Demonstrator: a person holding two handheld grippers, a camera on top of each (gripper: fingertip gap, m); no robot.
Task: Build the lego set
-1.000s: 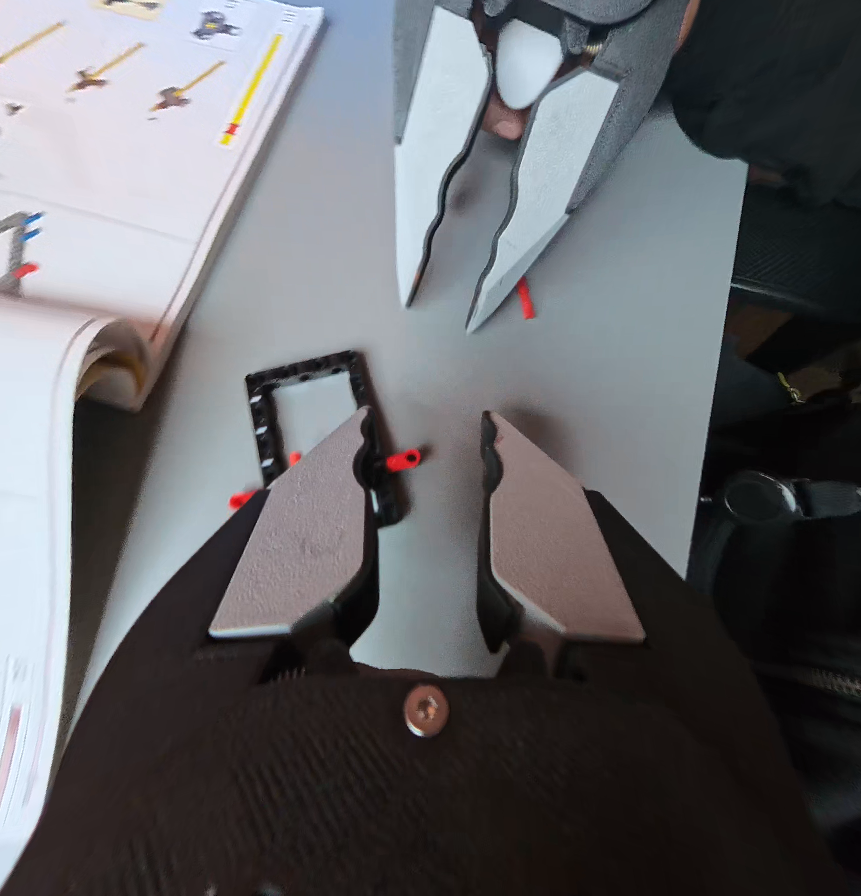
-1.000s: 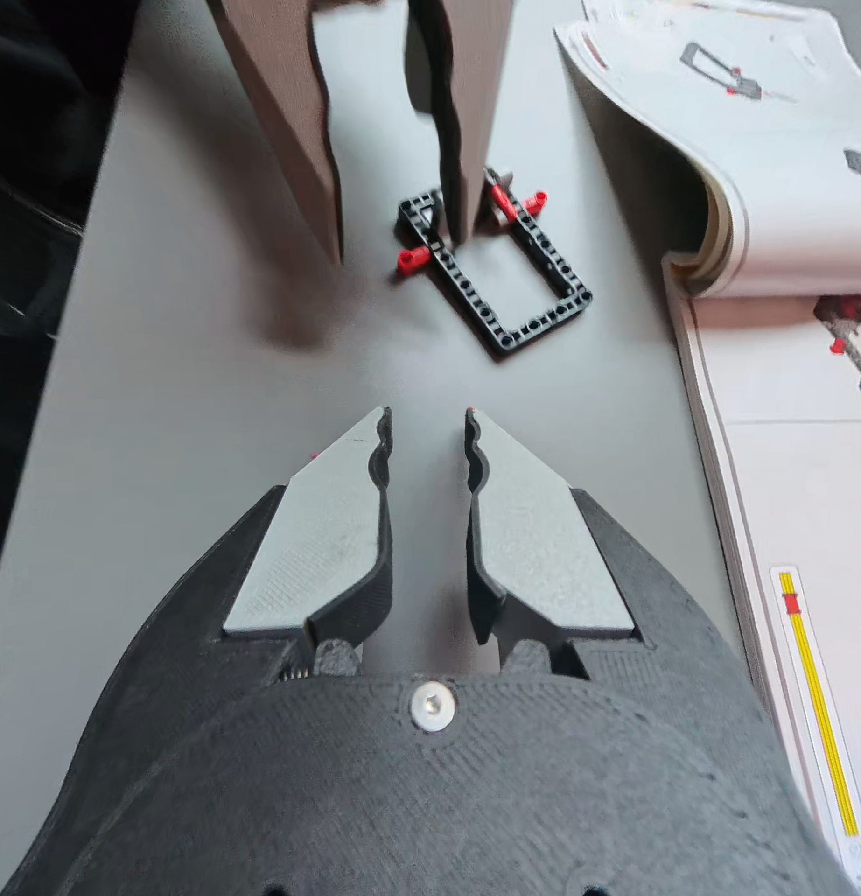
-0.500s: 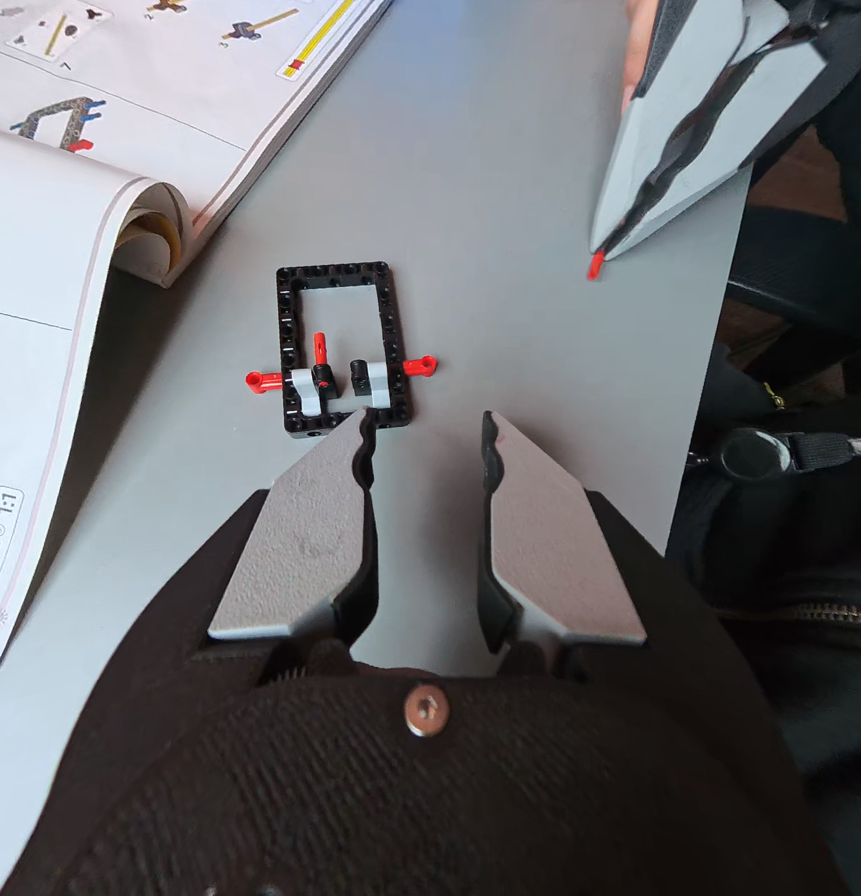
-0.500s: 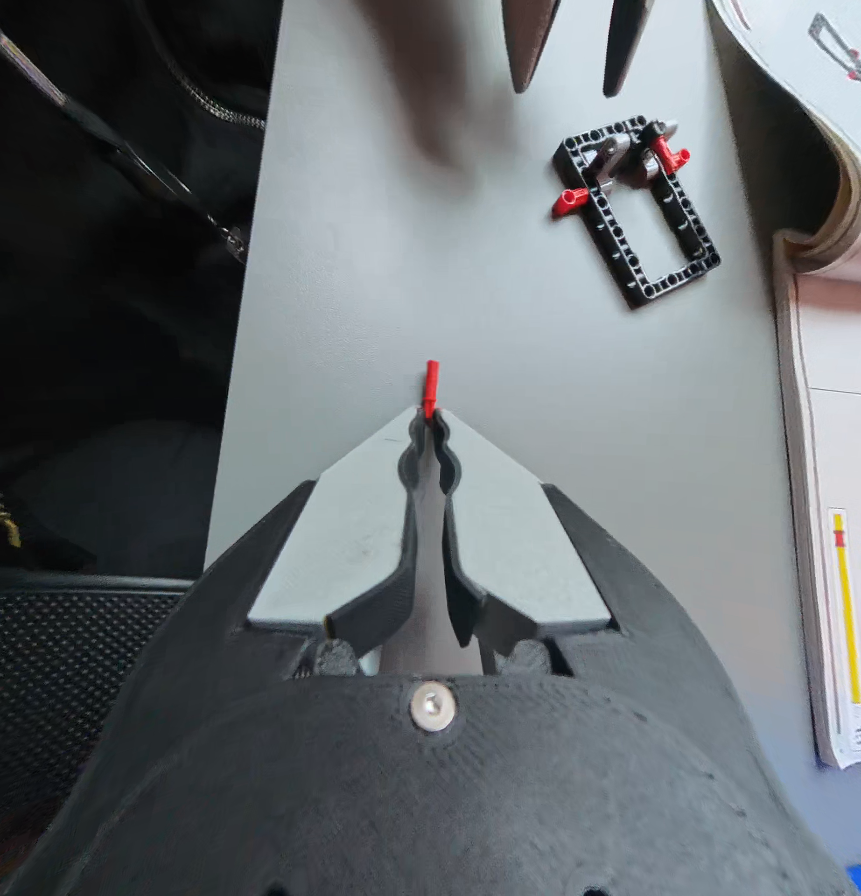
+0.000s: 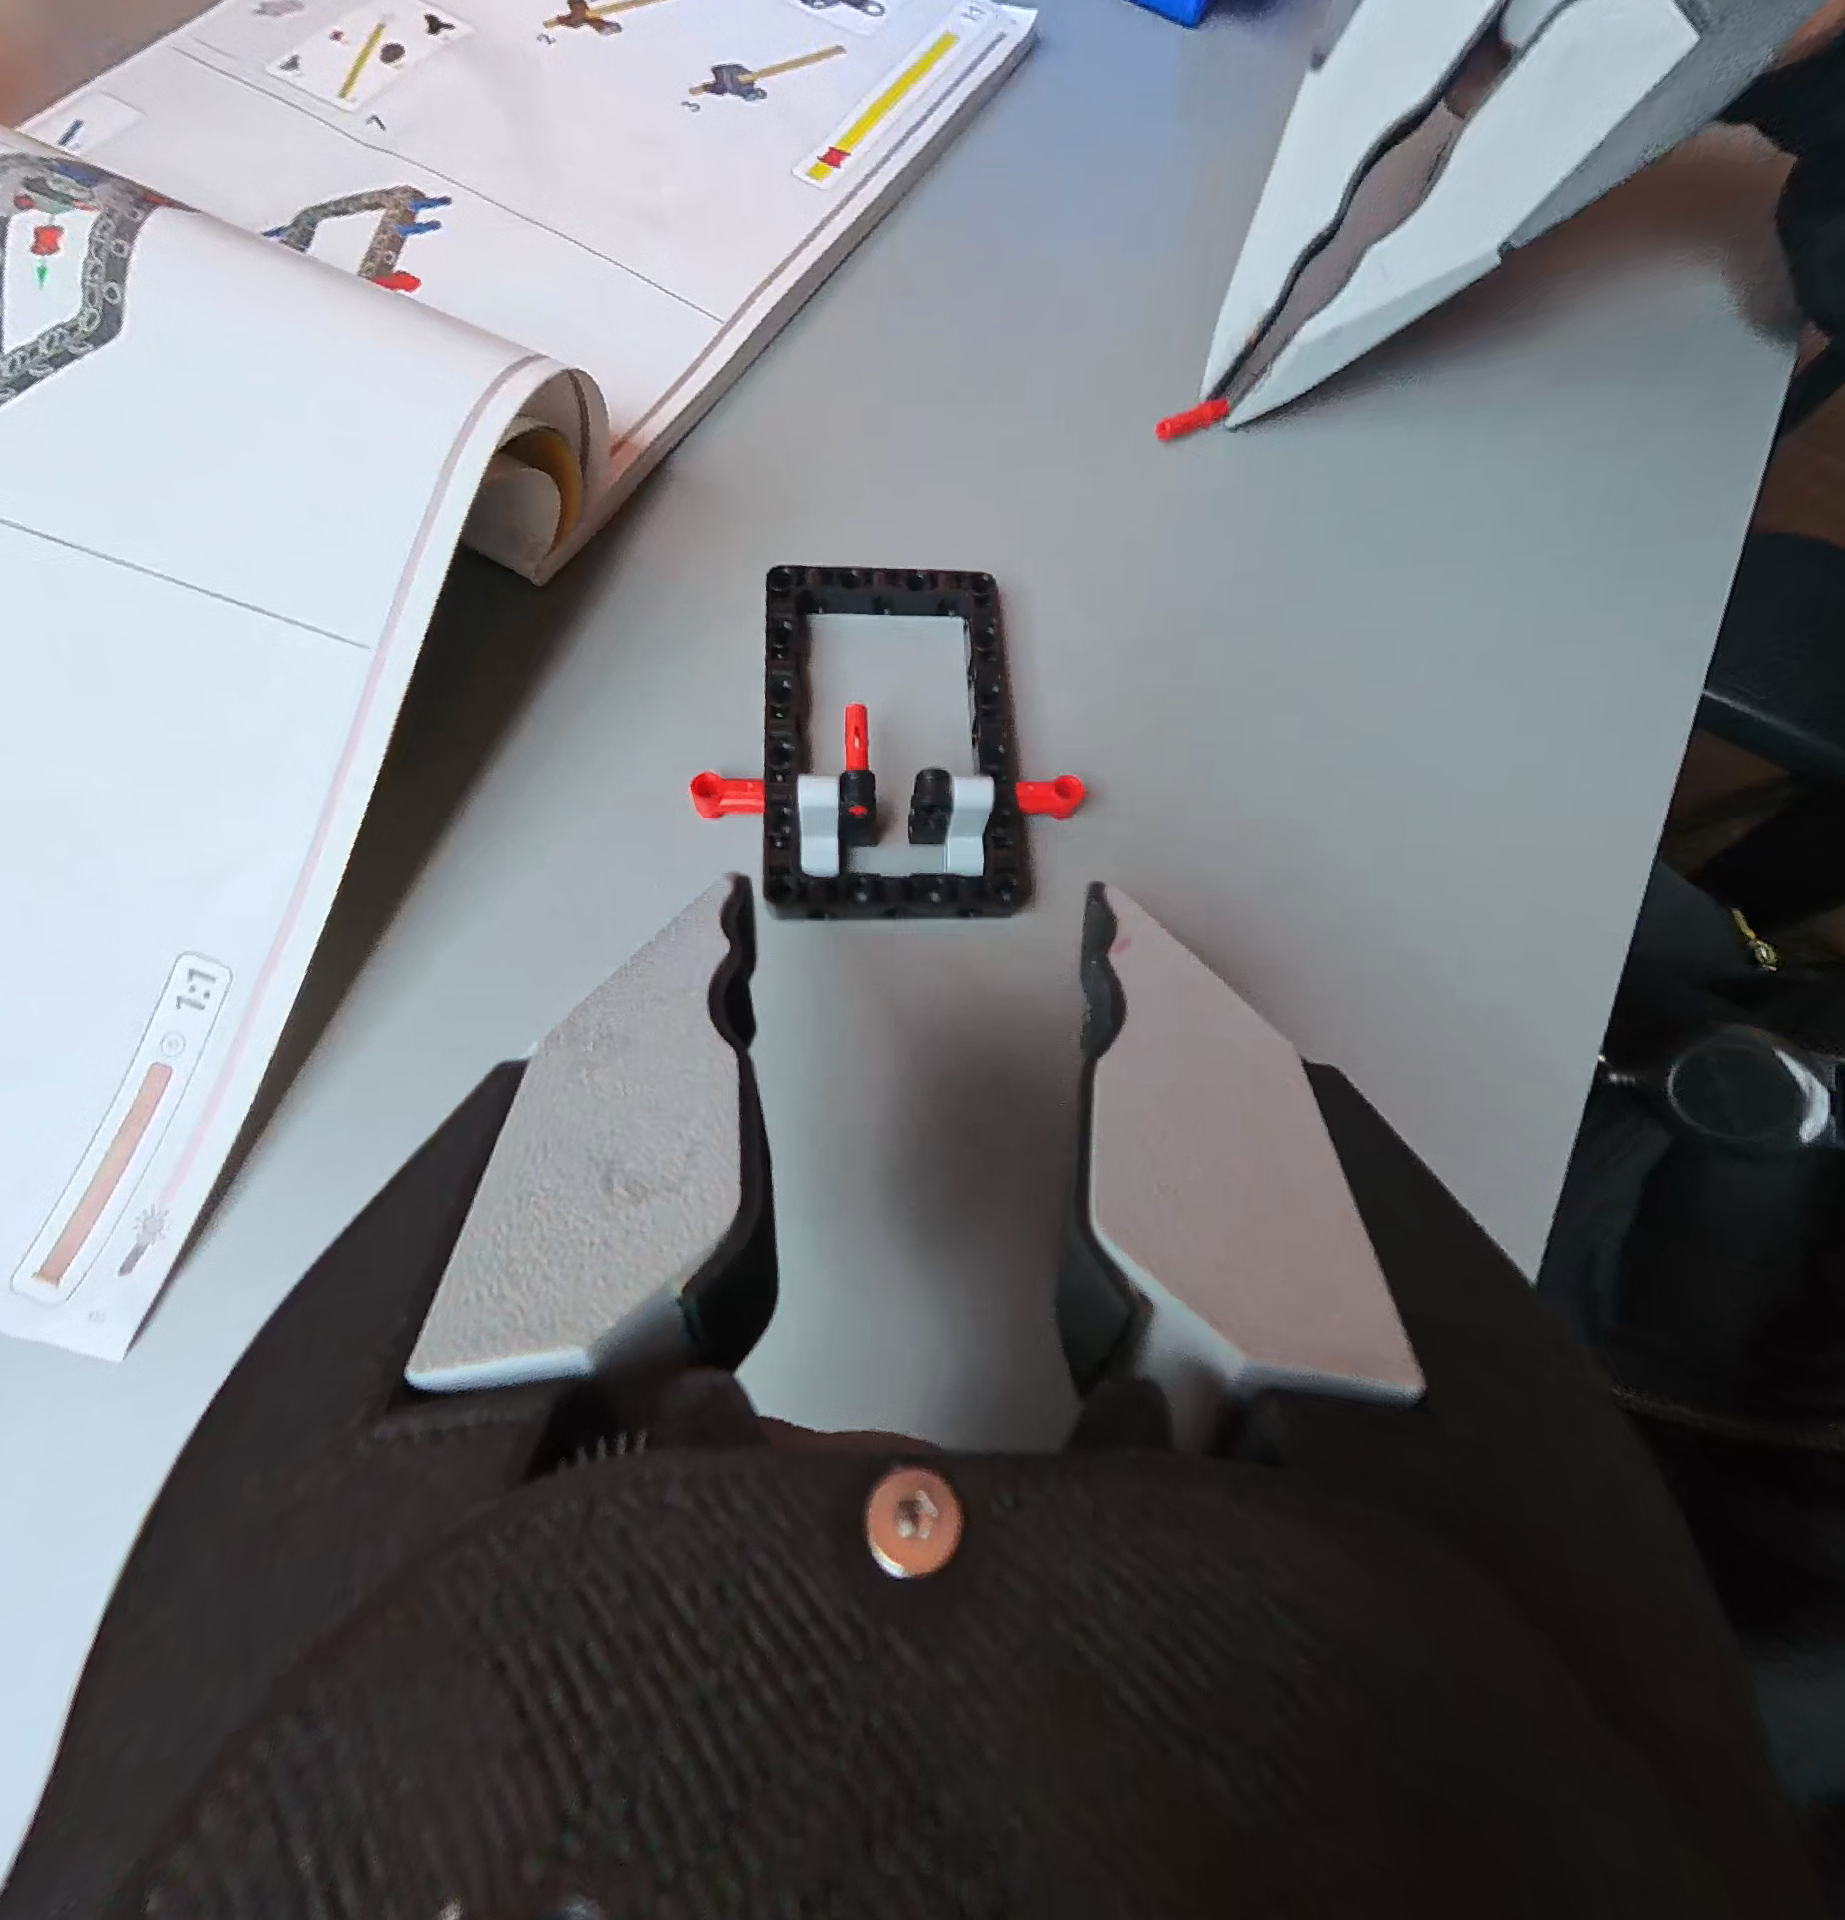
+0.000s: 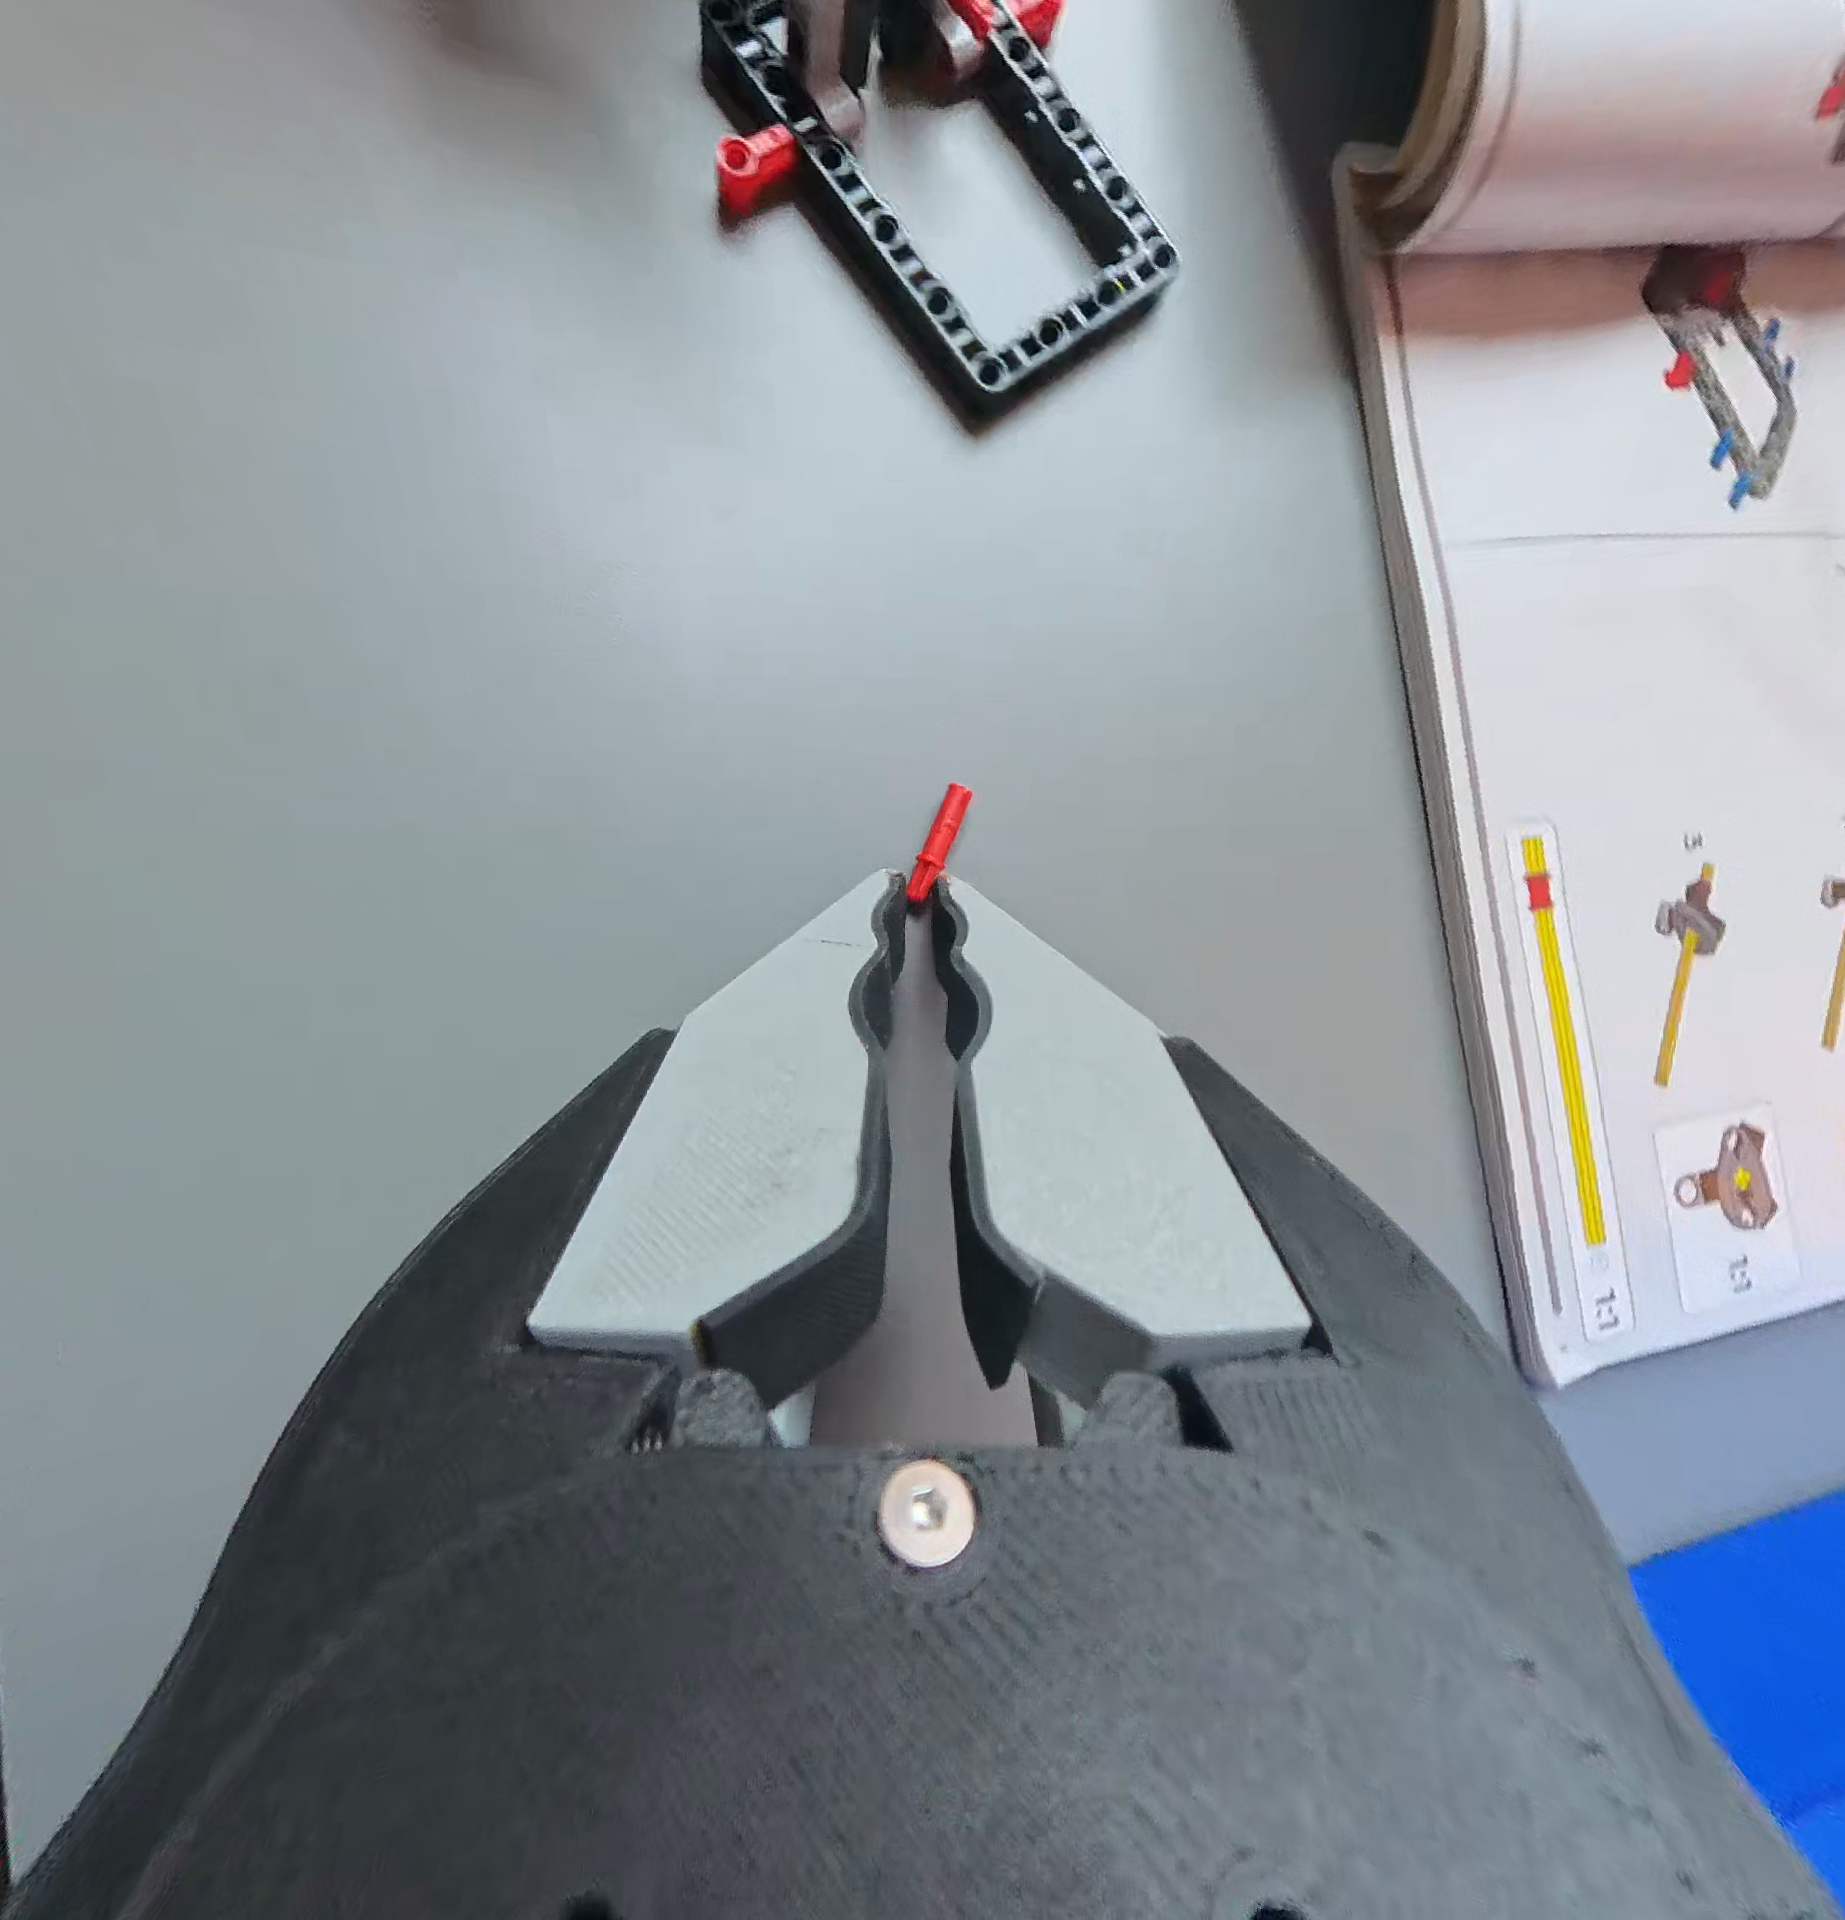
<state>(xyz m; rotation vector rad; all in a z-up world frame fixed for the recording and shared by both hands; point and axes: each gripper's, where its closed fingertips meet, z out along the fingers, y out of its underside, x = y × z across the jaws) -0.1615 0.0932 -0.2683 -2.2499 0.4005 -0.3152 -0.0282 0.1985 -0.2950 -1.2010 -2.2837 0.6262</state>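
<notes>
A black rectangular lego frame (image 5: pixel 985 665) lies flat on the grey table (image 5: pixel 1313 727); it carries two grey connectors, black pieces and red pins, two of them sticking out of its sides. My left gripper (image 5: pixel 916 902) is open and empty, its tips just short of the frame's near end. My right gripper (image 6: pixel 920 881) is shut on a small red pin (image 6: pixel 939 840), which sticks out past its tips above the table. In the left wrist view the right gripper (image 5: pixel 1224 410) holds that pin (image 5: pixel 1188 421) at the far right. The frame also shows in the right wrist view (image 6: pixel 1001 343).
An open instruction booklet (image 5: pixel 274 499) lies to the left of the frame, with a curled page; it shows at the right of the right wrist view (image 6: pixel 1676 727). The table's edge (image 5: pixel 1666 831) runs along the right. A blue object (image 6: pixel 1780 1662) is at lower right. Left tips to right tips: about 20 centimetres.
My left gripper pulled back off the frame and opened wider. My right gripper shut on the loose red pin and lifted it, moving away from the frame.
</notes>
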